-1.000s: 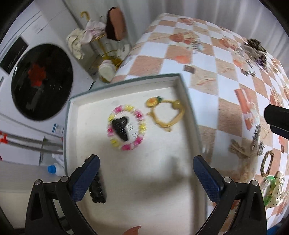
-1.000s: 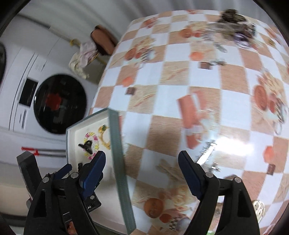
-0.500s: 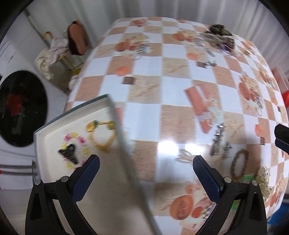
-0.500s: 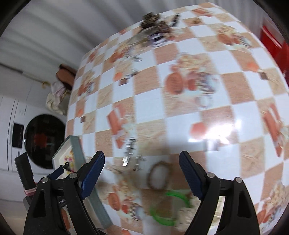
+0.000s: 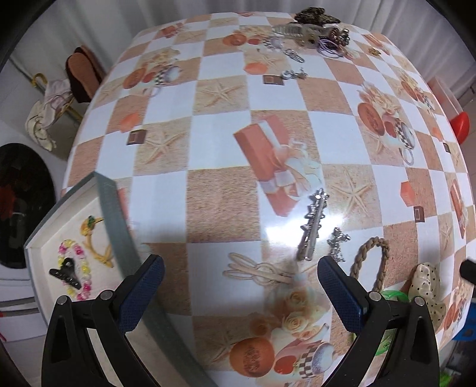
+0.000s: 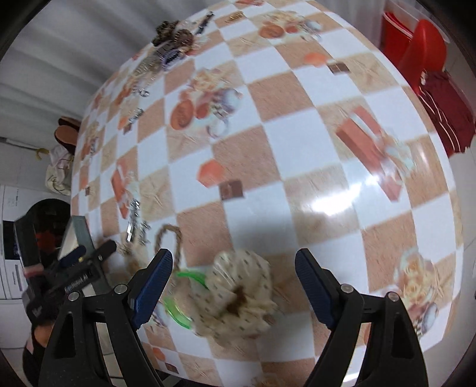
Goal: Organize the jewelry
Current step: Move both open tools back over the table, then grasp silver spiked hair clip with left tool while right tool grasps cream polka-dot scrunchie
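In the left wrist view, the left tool hangs over the checkered tabletop with its jaws spread and nothing between them. At the lower left sits a grey-rimmed tray that already holds three pieces: a pink-and-yellow bead bracelet, a black claw clip lying inside that ring, and a yellow bracelet beside them. Left out on the tabletop near the tool are a silver hair clip, a smaller silver piece just beside it, a braided rope bracelet, a beige hair tie, a green ring and a polka-dot scrunchie; a further heap of hair accessories lies at the far edge. In the right wrist view, the right tool is likewise spread wide and empty, poised above the cream polka-dot scrunchie, which rests partly on the green ring; motion blur makes it hard to say whether the pads touch the fabric, though they appear clear of it. Judging by this, sorting is in an early stage: three items are stowed, and most remain on the tabletop.
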Tool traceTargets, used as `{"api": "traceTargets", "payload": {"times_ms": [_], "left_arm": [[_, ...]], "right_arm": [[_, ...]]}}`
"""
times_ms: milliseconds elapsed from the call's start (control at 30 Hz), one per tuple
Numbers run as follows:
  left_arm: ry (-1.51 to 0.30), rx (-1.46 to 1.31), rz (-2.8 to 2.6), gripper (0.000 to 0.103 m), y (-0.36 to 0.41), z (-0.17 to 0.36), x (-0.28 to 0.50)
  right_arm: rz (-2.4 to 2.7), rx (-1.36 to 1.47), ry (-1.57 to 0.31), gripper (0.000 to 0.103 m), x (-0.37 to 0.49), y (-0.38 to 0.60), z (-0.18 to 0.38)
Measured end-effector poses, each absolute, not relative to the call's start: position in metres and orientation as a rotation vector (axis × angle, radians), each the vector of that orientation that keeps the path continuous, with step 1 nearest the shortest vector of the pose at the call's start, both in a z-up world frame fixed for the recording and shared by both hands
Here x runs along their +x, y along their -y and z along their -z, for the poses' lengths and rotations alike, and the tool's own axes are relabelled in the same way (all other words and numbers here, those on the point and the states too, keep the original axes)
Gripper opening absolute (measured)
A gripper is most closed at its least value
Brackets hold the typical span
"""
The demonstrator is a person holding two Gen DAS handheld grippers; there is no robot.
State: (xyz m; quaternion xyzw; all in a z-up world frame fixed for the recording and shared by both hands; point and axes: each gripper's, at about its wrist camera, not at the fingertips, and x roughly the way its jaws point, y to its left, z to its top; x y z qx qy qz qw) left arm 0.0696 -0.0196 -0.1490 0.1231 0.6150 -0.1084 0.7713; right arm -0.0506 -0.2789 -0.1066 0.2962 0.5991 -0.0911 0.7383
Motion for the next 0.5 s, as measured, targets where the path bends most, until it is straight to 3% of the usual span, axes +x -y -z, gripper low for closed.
{"api": "traceTargets", "payload": {"times_ms": [100, 167, 367, 500], "left_arm": [[-1.327, 0.281, 0.252, 0.103, 0.024, 0.151, 0.07], [-1.33, 0.296, 0.263, 0.097, 0.027, 0.153, 0.07], [-1.332, 0.341, 0.328, 0.096, 0.036, 0.16, 0.069], [-1.339, 0.38, 0.357, 0.083, 0.046, 0.166, 0.071]], "right_arm": [[0.203, 0.66, -1.337, 0.087, -0.062, 0.279, 0.113], [0.209, 0.671, -1.351, 0.087, -0.07, 0.28, 0.117], [0.241, 0.698, -1.373, 0.087, -0.09, 0.282, 0.128], [0.25, 0.686, -1.388, 0.087, -0.096, 0.281, 0.133]]}}
